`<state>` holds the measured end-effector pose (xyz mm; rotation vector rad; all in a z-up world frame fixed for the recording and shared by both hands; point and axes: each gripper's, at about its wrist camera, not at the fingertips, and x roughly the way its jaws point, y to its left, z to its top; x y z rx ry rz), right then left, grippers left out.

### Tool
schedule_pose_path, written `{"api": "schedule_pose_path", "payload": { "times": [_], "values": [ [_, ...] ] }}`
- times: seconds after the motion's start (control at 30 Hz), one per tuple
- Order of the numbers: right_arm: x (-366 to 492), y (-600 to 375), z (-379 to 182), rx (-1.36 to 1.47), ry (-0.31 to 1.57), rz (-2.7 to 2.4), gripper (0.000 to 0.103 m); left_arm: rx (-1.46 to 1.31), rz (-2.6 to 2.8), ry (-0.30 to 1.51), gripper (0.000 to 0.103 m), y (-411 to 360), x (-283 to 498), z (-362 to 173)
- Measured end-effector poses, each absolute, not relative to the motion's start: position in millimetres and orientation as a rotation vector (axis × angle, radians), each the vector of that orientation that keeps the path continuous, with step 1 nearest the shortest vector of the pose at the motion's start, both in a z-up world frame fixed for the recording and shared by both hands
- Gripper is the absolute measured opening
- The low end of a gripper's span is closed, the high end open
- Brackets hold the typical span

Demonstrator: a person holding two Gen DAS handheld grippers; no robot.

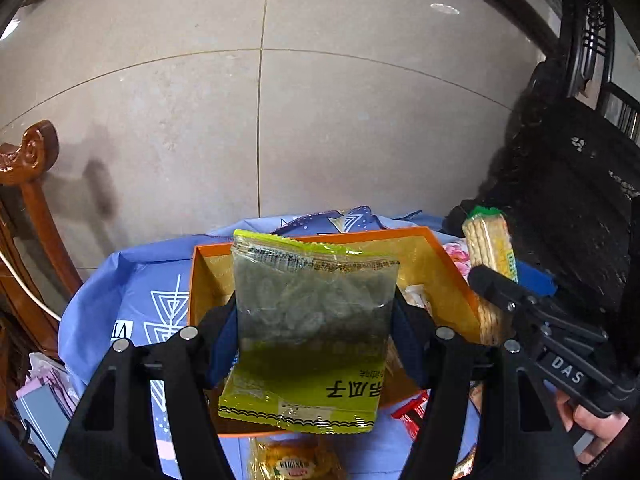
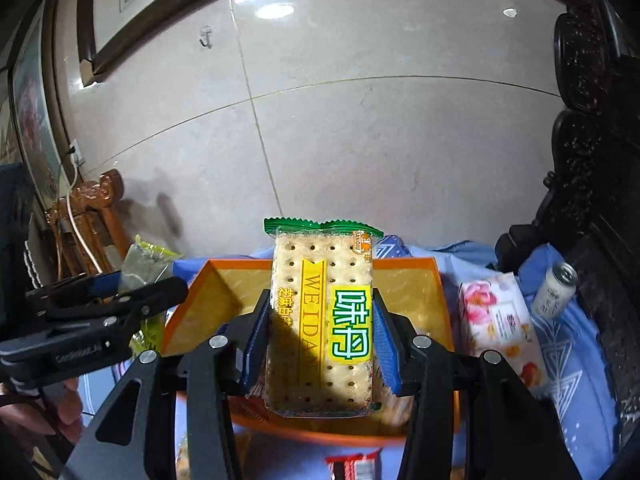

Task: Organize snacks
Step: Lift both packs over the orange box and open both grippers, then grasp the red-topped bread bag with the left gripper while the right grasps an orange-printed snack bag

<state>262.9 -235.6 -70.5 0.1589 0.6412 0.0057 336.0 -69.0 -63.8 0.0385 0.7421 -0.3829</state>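
My left gripper [image 1: 314,320] is shut on a green packet of seeds [image 1: 312,320] and holds it upright above the orange box [image 1: 448,264]. My right gripper [image 2: 320,328] is shut on a pack of crackers [image 2: 320,320] with a green top and yellow label, held upright above the same orange box [image 2: 404,280]. The right gripper and its crackers [image 1: 490,248] also show at the right of the left wrist view. The left gripper and the seed packet [image 2: 144,264] show at the left of the right wrist view.
The box sits on a blue patterned cloth [image 1: 132,280]. A flowered tissue pack [image 2: 500,320] and a small can [image 2: 554,288] lie right of the box. A yellow snack [image 1: 292,464] and a red wrapper [image 1: 412,412] lie in front. A carved wooden chair [image 1: 28,168] stands left, dark furniture [image 1: 568,200] right.
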Motion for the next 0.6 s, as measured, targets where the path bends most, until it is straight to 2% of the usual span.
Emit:
{"api": "schedule_pose_path", "payload": {
  "times": [0.07, 0.1, 0.13, 0.17, 0.37, 0.6],
  "values": [
    [272.3, -237.7, -73.9, 0.163, 0.654, 0.011, 0.048, 0.046, -0.369, 0.755, 0.069, -70.8, 344.7, -68.4],
    [275.7, -238.1, -74.8, 0.168, 0.664, 0.011, 0.056, 0.049, -0.356, 0.765, 0.083, -71.6, 347.5, -70.1],
    [277.5, -238.4, -75.2, 0.168, 0.673, 0.001, 0.071, 0.051, -0.320, 0.774, 0.091, -71.6, 350.4, -71.0],
    [275.8, -238.6, -74.2, 0.163, 0.668, -0.018, 0.074, 0.049, -0.287, 0.774, 0.097, -69.5, 350.0, -70.6],
    [242.4, -239.9, -68.7, 0.138, 0.652, -0.016, 0.075, -0.006, -0.306, 0.762, 0.098, -45.7, 328.0, -65.0],
    [176.0, -257.3, -103.9, 0.184, 0.772, -0.063, 0.075, -0.038, -0.364, 0.785, 0.098, -22.8, 263.9, -93.9]
  ]
}}
